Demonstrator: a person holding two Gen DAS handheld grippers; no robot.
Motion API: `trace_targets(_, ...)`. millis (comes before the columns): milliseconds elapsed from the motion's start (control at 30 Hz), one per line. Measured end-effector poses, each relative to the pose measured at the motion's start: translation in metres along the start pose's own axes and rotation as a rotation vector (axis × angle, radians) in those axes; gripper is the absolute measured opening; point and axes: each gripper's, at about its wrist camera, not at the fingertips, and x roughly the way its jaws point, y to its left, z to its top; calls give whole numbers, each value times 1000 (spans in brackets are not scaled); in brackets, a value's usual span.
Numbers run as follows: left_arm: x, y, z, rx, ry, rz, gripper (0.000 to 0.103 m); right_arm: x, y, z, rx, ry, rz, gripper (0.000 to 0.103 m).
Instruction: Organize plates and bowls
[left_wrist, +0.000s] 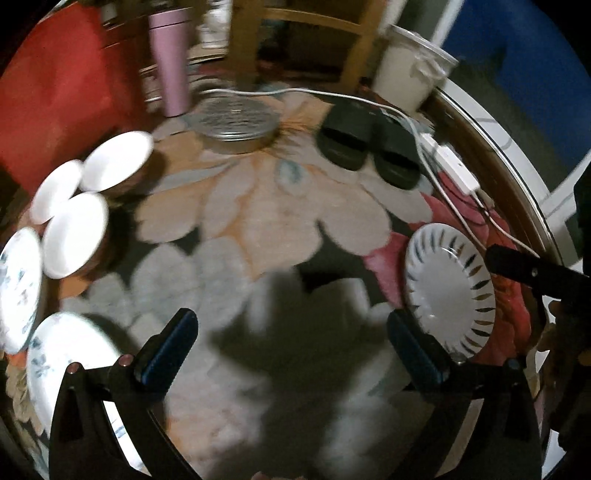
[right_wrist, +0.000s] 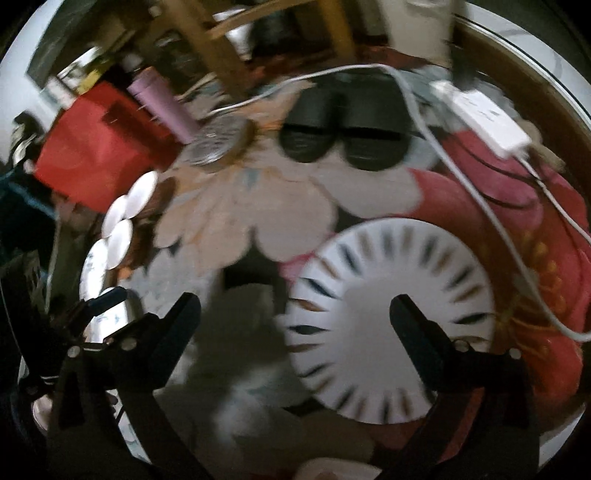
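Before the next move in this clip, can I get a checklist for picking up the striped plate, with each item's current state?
1. Right gripper open: ok, fingers spread wide, nothing between them.
2. Left gripper open and free: ok, nothing held.
3. Striped plate within the right gripper's line: ok, it lies under and between the fingers; contact cannot tell.
4. Plate unobstructed: ok, nothing rests on it, and the white cable runs beside it, apart from the rim.
5. Other dishes located: ok, three bowls and two patterned plates sit grouped at far left.
6. Image sharpness for aiming: not ok, both views are motion-blurred.
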Motion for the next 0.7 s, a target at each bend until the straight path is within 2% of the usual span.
trace_targets(200,-31,55,-19,-39,16,72,103,13,60,1,-100,1,80,103)
trace_targets(367,-65,97,-38,-84,59,147,103,29,104,-8,-85,27,127,103)
trace_targets(467,-97,112,-48,-96,53,176,103,35,135,-19,-98,51,145,103)
trace_targets(567,-130,123,-58,-103,30,186,103,32,168,-33,-183,78,127,103)
trace_targets(700,-158,138,-70,-142,4,182,103,22,199,-39,-198,71,110,103)
